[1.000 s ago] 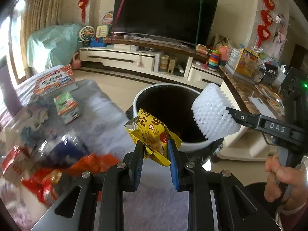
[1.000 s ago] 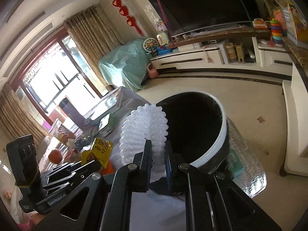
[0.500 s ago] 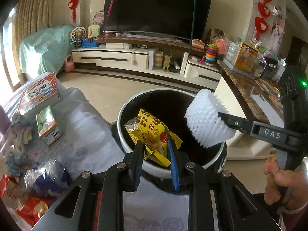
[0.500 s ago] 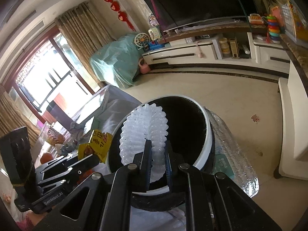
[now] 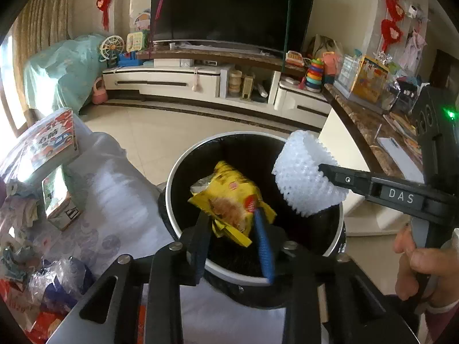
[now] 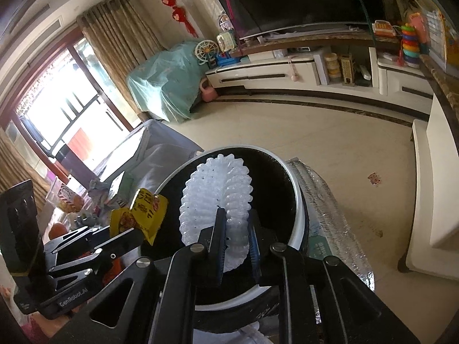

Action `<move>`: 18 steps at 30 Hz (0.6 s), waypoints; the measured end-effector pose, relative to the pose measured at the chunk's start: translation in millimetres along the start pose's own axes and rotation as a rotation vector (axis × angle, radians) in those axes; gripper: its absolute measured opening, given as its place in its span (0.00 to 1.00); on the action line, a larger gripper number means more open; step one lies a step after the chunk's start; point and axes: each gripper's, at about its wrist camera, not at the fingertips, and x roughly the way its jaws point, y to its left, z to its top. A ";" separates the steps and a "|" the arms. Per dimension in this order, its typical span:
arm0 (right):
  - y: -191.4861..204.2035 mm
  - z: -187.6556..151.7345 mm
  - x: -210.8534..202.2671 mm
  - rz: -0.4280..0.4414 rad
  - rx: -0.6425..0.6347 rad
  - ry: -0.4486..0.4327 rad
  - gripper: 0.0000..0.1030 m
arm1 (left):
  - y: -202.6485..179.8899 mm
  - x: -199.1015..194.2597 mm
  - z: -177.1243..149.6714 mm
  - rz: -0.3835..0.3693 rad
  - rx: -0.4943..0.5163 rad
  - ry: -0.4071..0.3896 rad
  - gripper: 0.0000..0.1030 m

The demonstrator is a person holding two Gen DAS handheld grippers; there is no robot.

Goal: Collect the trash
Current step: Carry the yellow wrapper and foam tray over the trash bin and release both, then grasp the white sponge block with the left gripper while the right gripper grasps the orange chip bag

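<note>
Bin (image 5: 183,169): round, white rim, dark interior, standing on the floor against the covered table edge. Mouth unobstructed; both pieces of trash hang over it.
Table (image 5: 120,200): pale cloth cover, left of the bin. Boxes, wrappers and crumpled plastic remain on it, so by my assessment collection is only partly done.
Foam net sleeve (image 5: 304,180): white, mesh-textured, over the right half of the bin mouth. It sits between the fingers of the right gripper (image 6: 236,240), whose jaws are opening; in the right wrist view the pads still bear on its lower fold.
Snack wrapper (image 5: 232,203): yellow, crumpled, over the centre of the bin mouth. It sits between the fingers of the left gripper (image 5: 232,240), whose jaws are opening; gaps show beside the wrapper and it appears to be slipping free.
Step in hand: release of both items into the bin.
Recommended practice: hold both tools steady over the dark interior until each item has dropped clear. The sleeve is light and springy, so spread wide to stop it clinging to a pad. Do not draw back across the rim early.
Pose: both grippers angled steeply downward, side by side, fingertips above the opening. A hand (image 5: 421,261) grips the right tool's handle at lower right.
</note>
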 end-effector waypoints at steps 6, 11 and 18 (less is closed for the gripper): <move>-2.3 3.3 -1.5 -0.016 0.008 -0.005 0.56 | -2.3 -1.2 -0.6 0.015 -0.004 0.003 0.49; -0.7 0.4 -12.8 -0.014 0.029 -0.034 0.65 | -0.8 -15.5 -14.0 0.030 -0.041 -0.008 0.61; 20.7 -20.1 -33.3 0.005 0.029 -0.100 0.89 | 10.7 -55.1 -60.2 0.057 -0.121 -0.061 0.72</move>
